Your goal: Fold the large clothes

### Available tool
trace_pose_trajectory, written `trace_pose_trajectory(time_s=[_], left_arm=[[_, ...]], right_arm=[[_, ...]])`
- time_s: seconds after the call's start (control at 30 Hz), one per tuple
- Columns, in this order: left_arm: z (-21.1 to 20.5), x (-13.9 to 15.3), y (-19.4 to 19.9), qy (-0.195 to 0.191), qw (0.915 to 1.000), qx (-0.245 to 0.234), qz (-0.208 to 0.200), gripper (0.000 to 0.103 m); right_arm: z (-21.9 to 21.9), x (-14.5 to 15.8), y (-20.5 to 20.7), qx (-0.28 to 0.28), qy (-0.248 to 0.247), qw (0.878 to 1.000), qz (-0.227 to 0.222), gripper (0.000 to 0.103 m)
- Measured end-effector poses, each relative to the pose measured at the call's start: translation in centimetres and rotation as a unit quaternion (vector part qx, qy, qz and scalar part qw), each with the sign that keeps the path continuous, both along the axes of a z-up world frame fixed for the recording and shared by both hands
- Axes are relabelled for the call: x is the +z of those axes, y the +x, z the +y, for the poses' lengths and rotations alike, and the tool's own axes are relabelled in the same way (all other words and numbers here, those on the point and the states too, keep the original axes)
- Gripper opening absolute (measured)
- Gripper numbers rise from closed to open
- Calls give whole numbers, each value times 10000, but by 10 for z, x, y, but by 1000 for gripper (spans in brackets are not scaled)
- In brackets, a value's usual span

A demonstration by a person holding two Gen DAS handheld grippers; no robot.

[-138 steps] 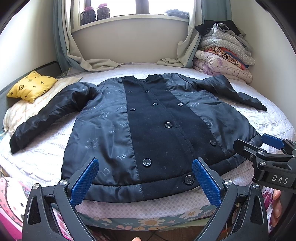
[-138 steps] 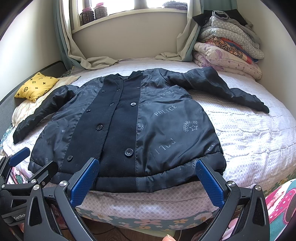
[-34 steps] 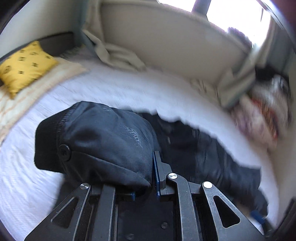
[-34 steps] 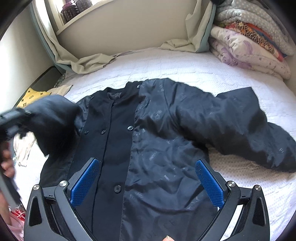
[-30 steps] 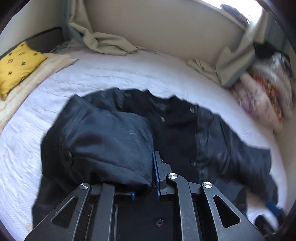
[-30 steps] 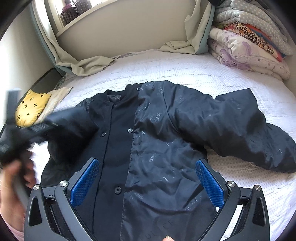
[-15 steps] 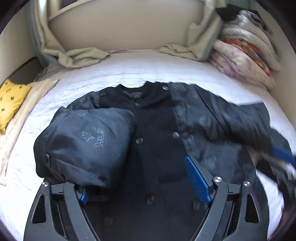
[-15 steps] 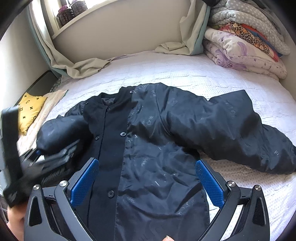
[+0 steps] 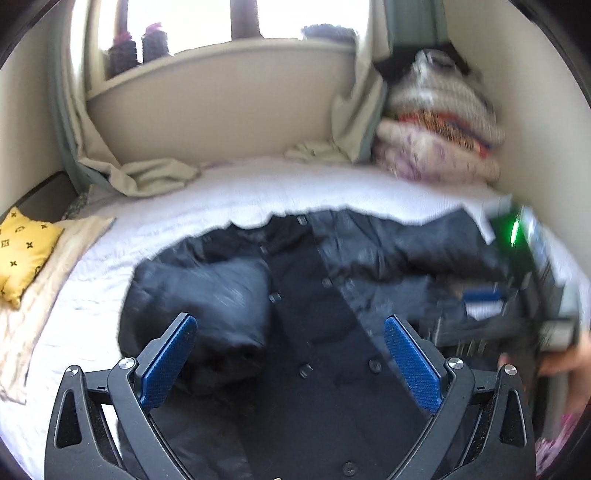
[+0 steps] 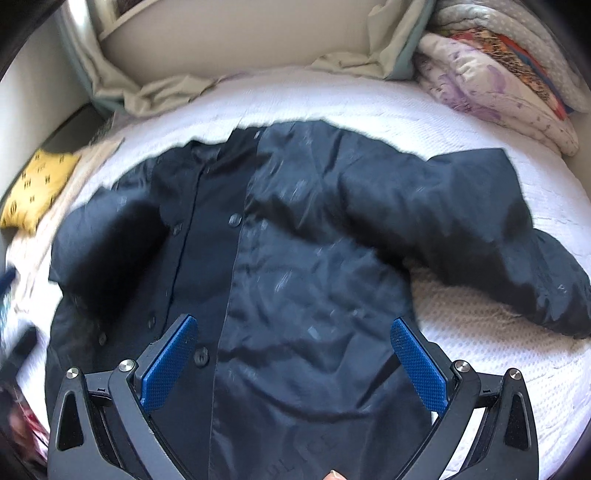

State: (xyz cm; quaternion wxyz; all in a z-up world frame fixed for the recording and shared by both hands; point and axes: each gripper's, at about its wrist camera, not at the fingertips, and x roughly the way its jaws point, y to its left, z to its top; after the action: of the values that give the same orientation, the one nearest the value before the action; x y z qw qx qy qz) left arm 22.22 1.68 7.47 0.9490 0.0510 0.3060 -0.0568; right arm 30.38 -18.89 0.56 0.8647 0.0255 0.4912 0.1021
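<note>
Faint lettering on jacket hem, too blurred to read.

Small bedroom, cream walls, a bright window with jars on the sill. White-covered bed, yellow pillow at its left edge, folded quilts stacked in the far right corner, curtains drooping onto it.

The jacket is lying spread on the bed, one sleeve folded over its front; a cushion is sitting left, stacked quilts behind right
</note>
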Motion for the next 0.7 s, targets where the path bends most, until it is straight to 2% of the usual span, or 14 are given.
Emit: trace_pose_trajectory(time_s=[0.13,0.23,0.4,0.47,0.57,0.7], left_arm=[[40,18,-2,-34,9967,534,-602,103],[81,25,6,-443,9931,941,-537,103],[137,41,5,-1108,9804,1499,-641,103],[149,45,1,-1151,9767,1657,-730,103],[161,49,-3,-1267,9722,1807,-781,103],[177,54,-7,-1394,9659,1991,-894,103]], right_arm=[[18,-18,-10,346,-402,9985,131,103],[31,-32,-18,555,-833,9949,145,103],[45,-54,-26,756,-1435,9867,75,103],[44,-59,-25,700,-1367,9880,182,103],[33,-68,-15,419,-916,9936,520,103],[37,-66,-7,465,-1005,9914,695,103]])
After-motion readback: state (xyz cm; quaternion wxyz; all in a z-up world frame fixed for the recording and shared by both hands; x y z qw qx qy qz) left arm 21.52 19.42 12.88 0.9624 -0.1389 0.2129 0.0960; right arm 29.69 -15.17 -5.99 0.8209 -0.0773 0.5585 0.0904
